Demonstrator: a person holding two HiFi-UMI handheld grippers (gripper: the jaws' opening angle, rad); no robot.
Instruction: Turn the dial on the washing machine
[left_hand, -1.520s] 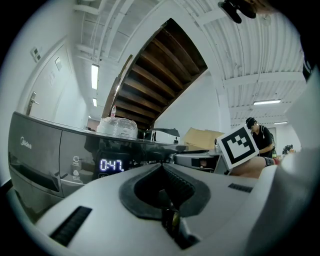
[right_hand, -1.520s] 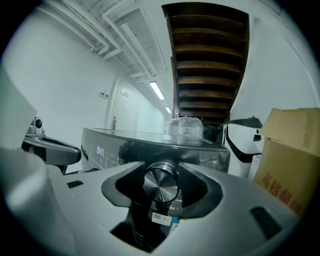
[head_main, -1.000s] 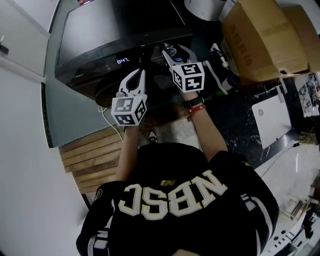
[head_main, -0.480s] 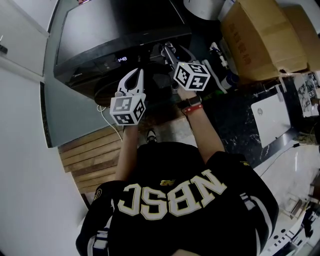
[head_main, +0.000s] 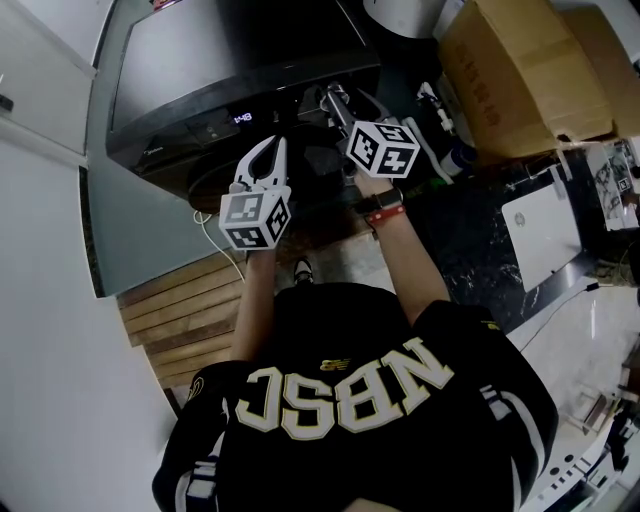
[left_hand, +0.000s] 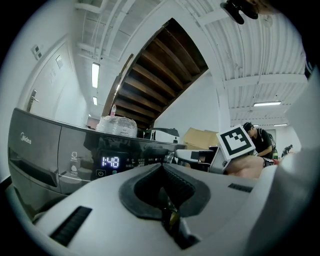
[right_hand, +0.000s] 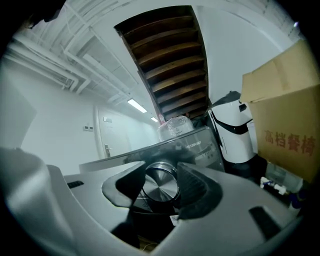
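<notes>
The dark washing machine (head_main: 230, 50) stands in front of me, its lit display (left_hand: 110, 161) reading 1:48. My right gripper (right_hand: 160, 184) is level at the control panel, shut on the round brushed-metal dial (right_hand: 161, 186), with a pad against each side. In the head view the right gripper (head_main: 337, 100) reaches the panel and hides the dial. My left gripper (head_main: 270, 146) hovers a little short of the panel, left of the dial, shut with nothing in it; the left gripper view shows its tips (left_hand: 161, 166) meeting.
A large cardboard box (head_main: 520, 70) sits to the right of the machine, with a white appliance (right_hand: 235, 130) beside it. Wooden slats (head_main: 180, 310) lie at the lower left. A plastic-wrapped bundle (left_hand: 116, 125) rests on top of the machine. A white flat device (head_main: 545, 235) lies at the right.
The right gripper has rolled clockwise on the dial, tilting its marker cube. The display went from 0:47 to 1:48. The left gripper stayed put.
</notes>
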